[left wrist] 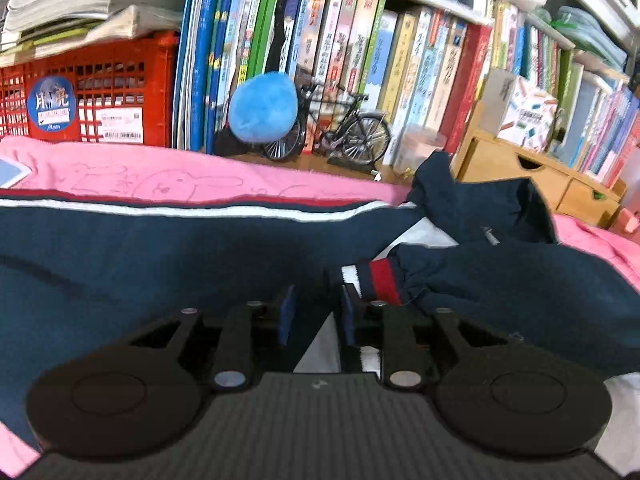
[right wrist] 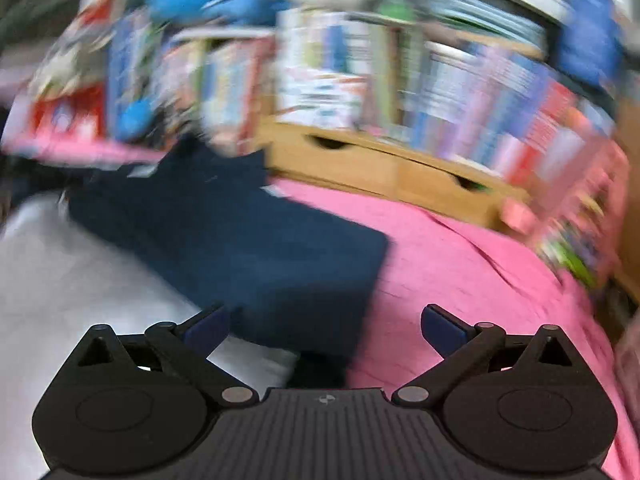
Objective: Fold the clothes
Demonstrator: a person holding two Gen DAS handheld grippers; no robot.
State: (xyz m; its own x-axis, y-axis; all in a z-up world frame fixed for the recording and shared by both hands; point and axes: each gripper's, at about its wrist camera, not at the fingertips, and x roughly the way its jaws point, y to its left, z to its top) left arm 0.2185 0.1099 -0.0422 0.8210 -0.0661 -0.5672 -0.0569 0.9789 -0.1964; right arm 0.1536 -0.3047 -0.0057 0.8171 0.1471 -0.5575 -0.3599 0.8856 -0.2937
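Soft navy jacket, ribbed cuff

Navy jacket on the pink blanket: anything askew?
Yes. The navy jacket lies rumpled: its red-and-white striped cuff is flopped inward across the white lining, and the collar stands bunched up.

Both wrist cameras sit low and close over a pink bedspread, facing a bookshelf. Both views share the navy jacket and the wooden drawers. The right view is blurred.
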